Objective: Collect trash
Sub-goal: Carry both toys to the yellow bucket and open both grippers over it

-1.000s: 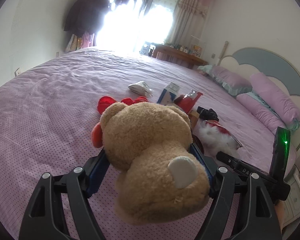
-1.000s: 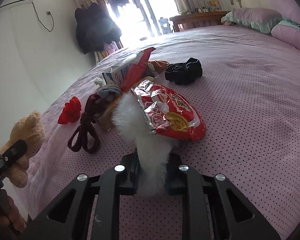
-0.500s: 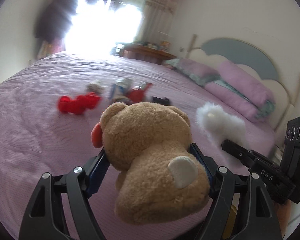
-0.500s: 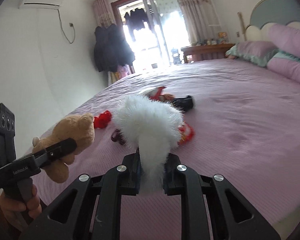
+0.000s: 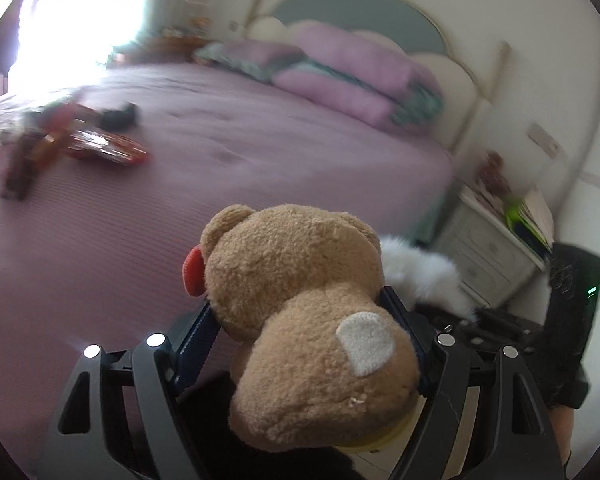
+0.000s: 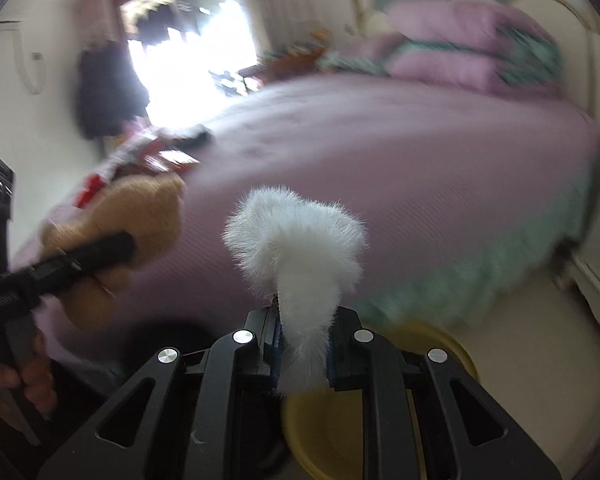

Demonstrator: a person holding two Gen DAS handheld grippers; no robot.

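Observation:
My left gripper (image 5: 300, 328) is shut on a tan teddy bear (image 5: 308, 320) and holds it in the air off the near edge of the bed. My right gripper (image 6: 302, 350) is shut on a white fluffy toy (image 6: 296, 244), which also shows in the left wrist view (image 5: 424, 276) just right of the bear. The bear and left gripper show blurred in the right wrist view (image 6: 116, 224). A yellow round container (image 6: 340, 432) lies on the floor under the right gripper. A red snack wrapper (image 5: 104, 148) and other litter lie far off on the purple bed (image 5: 220, 152).
A black scrunchie (image 5: 118, 118) and dark strap (image 5: 18, 172) lie among the litter. Purple pillows (image 5: 352, 76) sit against the headboard. A white nightstand (image 5: 488, 248) stands right of the bed. The floor (image 6: 532, 340) is pale beside the bed.
Both grippers have swung right and back off the bed with their toys. The litter pile now lies far to the left, and the floor, nightstand and yellow container have come into view.

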